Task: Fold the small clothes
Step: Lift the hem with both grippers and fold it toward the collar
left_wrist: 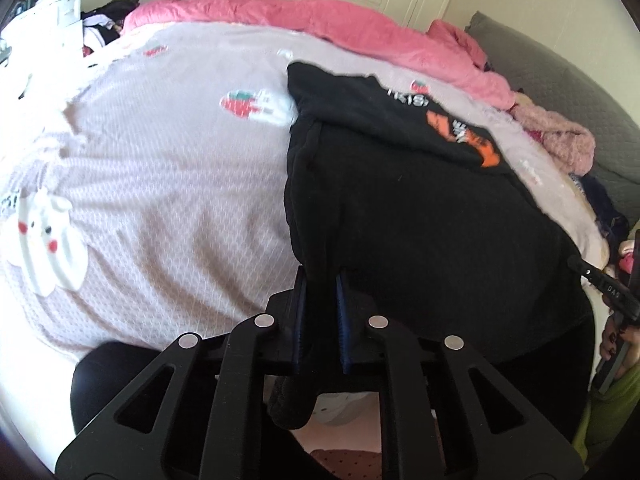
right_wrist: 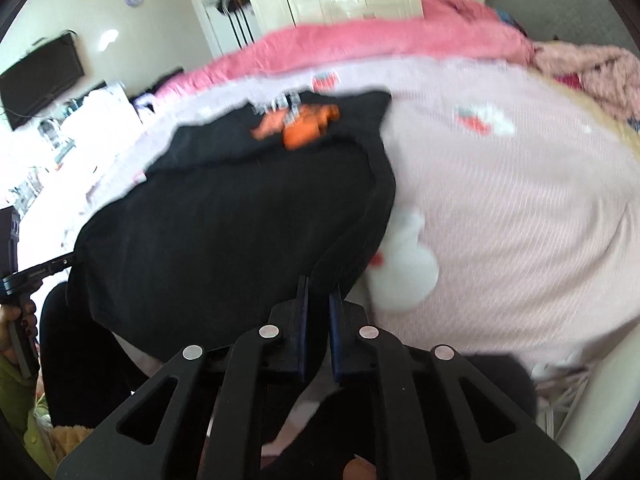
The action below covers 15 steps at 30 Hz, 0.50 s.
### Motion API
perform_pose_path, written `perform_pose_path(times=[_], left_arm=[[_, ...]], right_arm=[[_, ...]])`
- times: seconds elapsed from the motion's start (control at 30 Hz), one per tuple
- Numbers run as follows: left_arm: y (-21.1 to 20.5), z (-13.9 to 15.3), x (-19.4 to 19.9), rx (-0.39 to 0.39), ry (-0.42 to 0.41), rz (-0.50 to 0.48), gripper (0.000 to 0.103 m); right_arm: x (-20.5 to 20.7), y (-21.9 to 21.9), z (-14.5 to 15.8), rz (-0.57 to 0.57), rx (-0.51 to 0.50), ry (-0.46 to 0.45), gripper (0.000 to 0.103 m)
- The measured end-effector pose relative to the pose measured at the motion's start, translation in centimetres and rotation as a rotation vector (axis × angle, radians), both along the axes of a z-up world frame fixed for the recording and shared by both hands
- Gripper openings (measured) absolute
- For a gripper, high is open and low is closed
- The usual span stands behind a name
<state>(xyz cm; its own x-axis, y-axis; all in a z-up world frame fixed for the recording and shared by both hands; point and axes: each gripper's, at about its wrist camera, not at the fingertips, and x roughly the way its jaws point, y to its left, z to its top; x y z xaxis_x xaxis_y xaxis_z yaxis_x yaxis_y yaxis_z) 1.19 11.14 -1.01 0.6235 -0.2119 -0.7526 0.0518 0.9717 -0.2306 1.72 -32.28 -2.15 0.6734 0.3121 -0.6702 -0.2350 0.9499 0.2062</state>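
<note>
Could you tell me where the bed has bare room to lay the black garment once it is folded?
The widest free patch is the lilac bedspread left of the black garment, bordered by the pink quilt behind. Another open stretch lies right of the garment in the right wrist view. It is crowded by the grey headboard, where a fluffy pink heap and other clothes lie.

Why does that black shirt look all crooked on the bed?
The black shirt isn't lying flat: its far end is folded over, orange print showing. The left hand-held gripper and right hand-held gripper each pinch a near corner, so it hangs bunched.
</note>
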Motion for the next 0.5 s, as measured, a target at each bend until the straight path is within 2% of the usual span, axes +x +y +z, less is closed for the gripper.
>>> perform_pose_path(times=[0.13, 0.3, 0.4, 0.5], left_arm=[[0.4, 2.5, 1.5, -0.022, -0.057, 0.0, 0.007], [1.4, 3.8, 5.3, -0.048, -0.089, 0.038, 0.007], [1.8, 3.8, 7.2, -0.058, -0.087, 0.061, 0.007], [1.6, 3.3, 8.9, -0.047, -0.077, 0.073, 0.007]], right_arm=[[1.2, -0.2, 2.0, -0.014, -0.016, -0.07, 0.008], [3.9, -1.2, 4.3, -0.067, -0.007, -0.153, 0.008], [6.0, -1.6, 4.8, -0.097, -0.005, -0.163, 0.008], [8.2, -1.4, 4.1, -0.109, -0.015, -0.136, 0.008]])
